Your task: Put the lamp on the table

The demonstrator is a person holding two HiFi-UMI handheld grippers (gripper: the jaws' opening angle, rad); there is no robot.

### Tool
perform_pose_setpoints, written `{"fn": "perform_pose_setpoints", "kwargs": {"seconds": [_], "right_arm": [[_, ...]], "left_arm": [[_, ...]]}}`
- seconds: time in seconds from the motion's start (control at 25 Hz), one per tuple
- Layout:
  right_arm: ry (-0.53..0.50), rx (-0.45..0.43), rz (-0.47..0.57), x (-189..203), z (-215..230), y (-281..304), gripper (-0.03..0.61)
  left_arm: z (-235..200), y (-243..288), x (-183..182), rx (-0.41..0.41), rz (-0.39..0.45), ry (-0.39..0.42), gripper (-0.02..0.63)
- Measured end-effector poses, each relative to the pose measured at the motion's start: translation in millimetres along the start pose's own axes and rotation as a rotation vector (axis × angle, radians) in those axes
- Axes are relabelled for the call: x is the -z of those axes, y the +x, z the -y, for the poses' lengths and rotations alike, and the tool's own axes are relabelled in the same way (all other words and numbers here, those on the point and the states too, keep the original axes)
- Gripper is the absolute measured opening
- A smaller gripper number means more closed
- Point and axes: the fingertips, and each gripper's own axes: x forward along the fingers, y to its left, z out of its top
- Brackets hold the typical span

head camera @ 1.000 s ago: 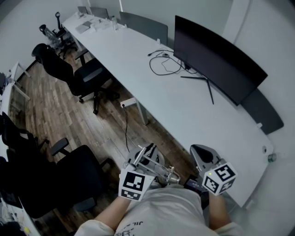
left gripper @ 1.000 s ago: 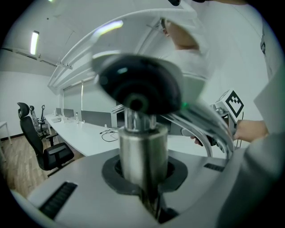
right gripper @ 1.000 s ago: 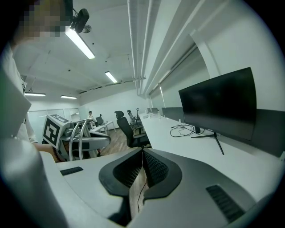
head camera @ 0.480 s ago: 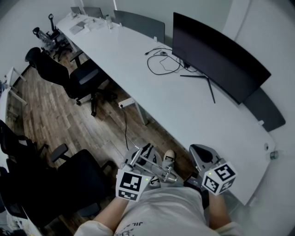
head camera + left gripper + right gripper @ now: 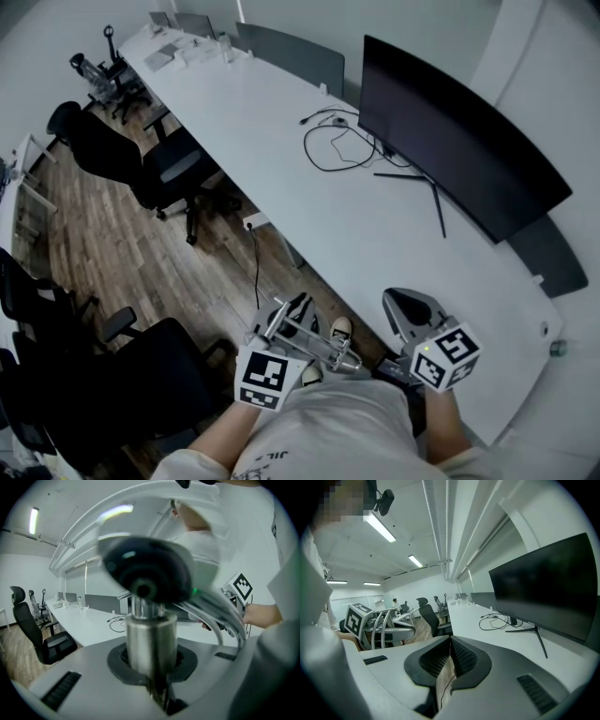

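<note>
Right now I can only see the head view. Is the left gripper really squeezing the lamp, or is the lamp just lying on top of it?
Observer: It's squeezing it. In the left gripper view, the left gripper has its jaws shut on the silver stem of the lamp.
Operator: Is the other one holding anything?
Observer: No. In the right gripper view, the right gripper has its jaws together with nothing between them.
Operator: Is anybody else in the room?
Observer: Yes. The right gripper view shows a person standing far back.
</note>
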Motion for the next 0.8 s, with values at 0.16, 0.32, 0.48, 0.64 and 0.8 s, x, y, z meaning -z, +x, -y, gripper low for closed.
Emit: {"fn": "perform_pose_setpoints", "kwargs": {"seconds": [0.16,0.32,0.48,0.64,0.8], "right_arm": [[0.003,-0.008,-0.003,-16.5,23.9,21.2,0.032],[0.006,-0.017,-0.004,-29.7,48.4,38.0,0.032],[0.016,-0.012,-0.002,-39.8,72.6,49.1,0.032],[0.028,-0.009,0.001,-46.8,94.2,52.3,0.032],[0.035,-0.011,-0.002,-49.2,112.7,53.7,0.032]], "left_arm": [[-16.0,27.0,-13.3,-0.013,-0.003,0.002,0.037],[-27.9,53.7,-25.9,-0.022,-0.003,-0.003,0.037],[-35.4,78.2,-36.8,-0.025,0.0,-0.002,0.037],[-38.9,101.4,-46.3,-0.023,-0.004,-0.002,0.037],[-40.7,118.1,-55.9,-0.03,0.006,-0.006,0.037]]}}
